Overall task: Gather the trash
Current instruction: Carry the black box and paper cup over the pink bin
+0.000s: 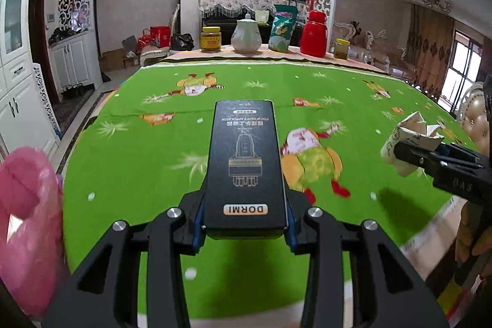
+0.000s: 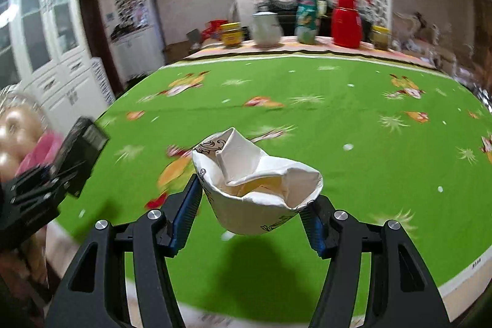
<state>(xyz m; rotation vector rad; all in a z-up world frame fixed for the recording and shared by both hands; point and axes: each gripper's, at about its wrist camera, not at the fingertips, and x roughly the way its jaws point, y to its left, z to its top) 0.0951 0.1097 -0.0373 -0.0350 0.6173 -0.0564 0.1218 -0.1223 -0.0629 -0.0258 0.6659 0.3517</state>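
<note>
A: Black box [image 1: 246, 165] sits nearest the lens, pinched lengthwise between the blue pads of the left gripper [image 1: 245, 231], label up, lifted clear of the green tablecloth [image 1: 138, 149].

B: And the other one?

A: Crumpled paper cup [image 2: 258, 189], pinched between the two fingers of the right gripper [image 2: 252, 223], mouth up and folded in. It too hangs above the cloth, with its shadow beneath it.

B: Where does it all go?

A: Likely the pink bag [image 1: 27, 223], at the near left edge of the cloth, blurred and only partly in view. My guess is that's the bin liner.

B: Advice for the carry?

A: Keep both grips firm and travel level. The box sticks far out ahead of the pads, so a quick swing could twist it loose. Bring the box over the bag's mouth first, since it's the closer load. The cup is soft; squeeze no harder or it may slip out sideways.

B: Anything to avoid?

A: Jars, white teapot [image 1: 246, 34] and red flask [image 1: 314, 34] stand along the cloth's far edge, well apart from both loads. No worry there.
</note>
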